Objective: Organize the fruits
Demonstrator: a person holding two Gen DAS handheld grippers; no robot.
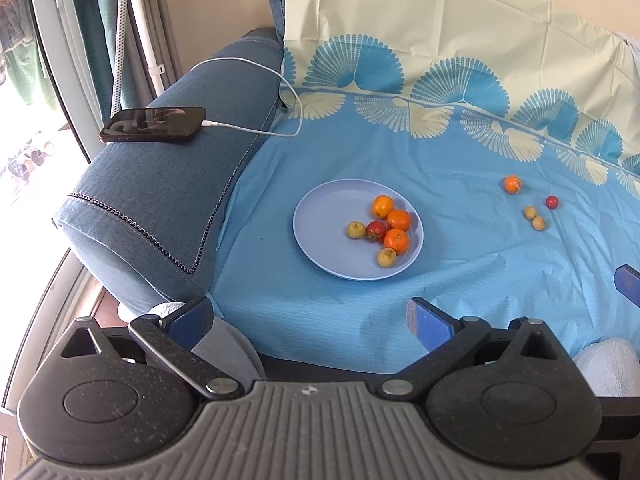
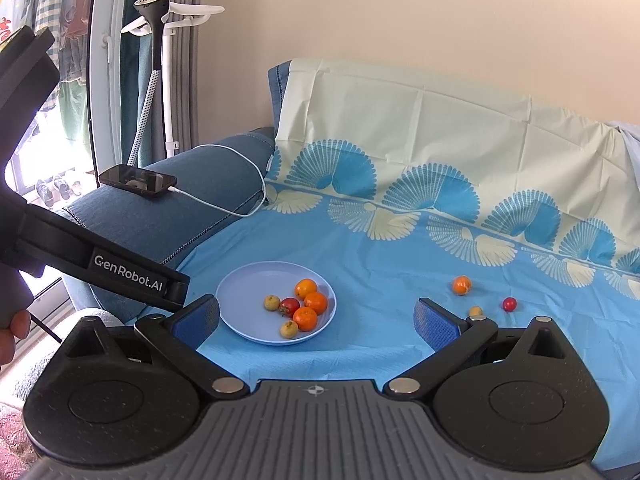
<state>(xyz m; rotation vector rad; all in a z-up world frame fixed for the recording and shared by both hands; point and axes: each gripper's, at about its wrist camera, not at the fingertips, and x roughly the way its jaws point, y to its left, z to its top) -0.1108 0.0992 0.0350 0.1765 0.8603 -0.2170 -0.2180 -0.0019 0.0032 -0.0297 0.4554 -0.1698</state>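
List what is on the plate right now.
The plate holds three oranges, one red tomato and two small yellowish fruits. Nothing visibly covers them; anything beneath the clustered fruits cannot be seen.

I'm looking at a blue sofa [image 2: 168, 216] against a plain cream wall [image 2: 400, 20], its seat draped in a blue-and-cream sheet [image 2: 400, 120]. A phone [image 2: 138, 181] charges on the armrest. Daylight floods through the window [image 2: 48, 80] at left, beside a white garment steamer [image 2: 168, 40].
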